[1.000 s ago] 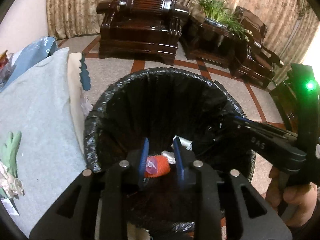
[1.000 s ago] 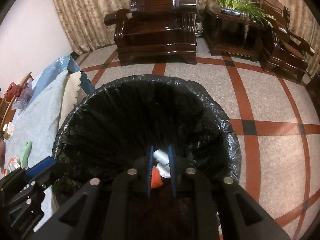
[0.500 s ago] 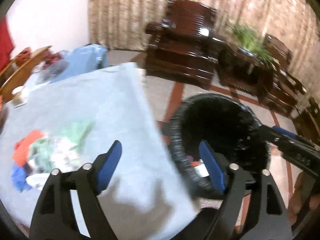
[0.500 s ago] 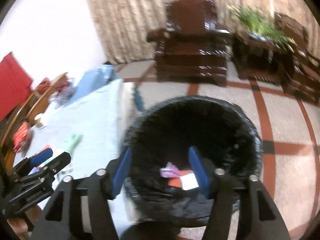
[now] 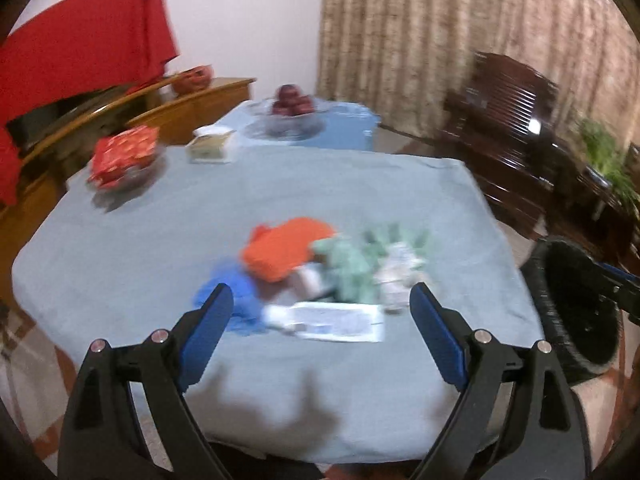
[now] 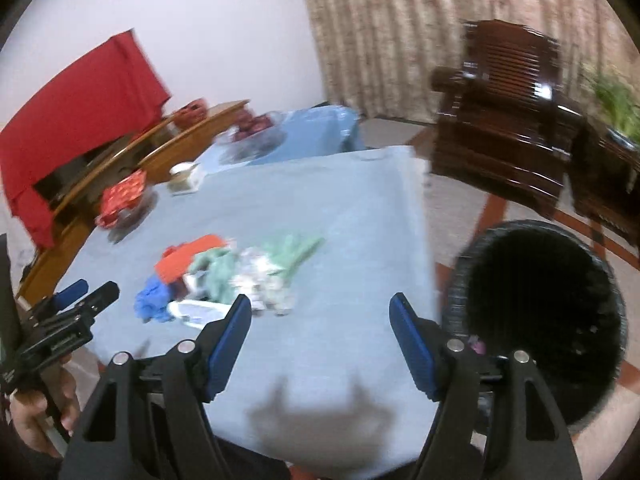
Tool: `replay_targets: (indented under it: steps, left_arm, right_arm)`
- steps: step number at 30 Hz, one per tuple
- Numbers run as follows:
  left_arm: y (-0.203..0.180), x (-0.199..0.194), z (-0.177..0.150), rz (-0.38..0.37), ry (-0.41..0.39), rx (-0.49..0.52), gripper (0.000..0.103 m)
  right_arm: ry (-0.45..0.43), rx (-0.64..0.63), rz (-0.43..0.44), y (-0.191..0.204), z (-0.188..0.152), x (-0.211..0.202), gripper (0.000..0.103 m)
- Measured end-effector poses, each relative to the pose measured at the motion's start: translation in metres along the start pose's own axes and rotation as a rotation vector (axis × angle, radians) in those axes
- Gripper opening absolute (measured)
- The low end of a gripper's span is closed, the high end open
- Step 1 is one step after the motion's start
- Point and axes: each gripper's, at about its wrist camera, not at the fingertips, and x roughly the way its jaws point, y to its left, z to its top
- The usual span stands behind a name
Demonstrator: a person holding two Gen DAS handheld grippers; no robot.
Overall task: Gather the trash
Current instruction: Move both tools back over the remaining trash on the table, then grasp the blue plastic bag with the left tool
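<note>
A room with curtains, dark wood chairs and a table (image 5: pixel 360 200) under a blue cloth. In the middle of the cloth, a pile of trash (image 5: pixel 316 276) not yet picked up: orange, blue and green scraps and a flat white packet; off the table's right edge, a black bin (image 6: pixel 536 320) on the floor with a small pink bit by its near rim, so some work done and most of the pile left. Above the near edge, left gripper (image 5: pixel 320 336) and right gripper (image 6: pixel 320 340) both empty, blue fingers wide and opening more, pointed down at the pile.
</note>
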Motion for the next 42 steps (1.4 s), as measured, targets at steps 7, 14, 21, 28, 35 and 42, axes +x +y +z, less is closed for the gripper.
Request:
replay_targets:
  steps: [7,14,21,28,35,42]
  left_arm:
    - [0.068,0.004,-0.013,0.037,-0.021,-0.047,0.087]
    - [0.085,0.027,-0.019,0.013,0.004,-0.029,0.087]
    - [0.099,0.067,-0.026,-0.019,0.04,-0.026,0.087]
    - [0.108,0.116,-0.032,-0.021,0.102,-0.001,0.087]
    - [0.115,0.156,-0.037,-0.027,0.188,-0.001,0.072]
    - [0.114,0.168,-0.042,-0.034,0.194,0.016,0.024]
  right_arm:
    - [-0.009,-0.053,0.014,0.053,-0.005,0.032,0.07]
    - [0.023,-0.019,-0.027,0.08,-0.01,0.073,0.07]
    - [0.025,-0.026,-0.069,0.101,-0.018,0.106,0.07]
    - [0.048,-0.031,-0.099,0.112,-0.026,0.142,0.07]
    - [0.067,-0.022,-0.117,0.11,-0.023,0.164,0.07]
    - [0.074,-0.006,-0.122,0.104,-0.017,0.18,0.063]
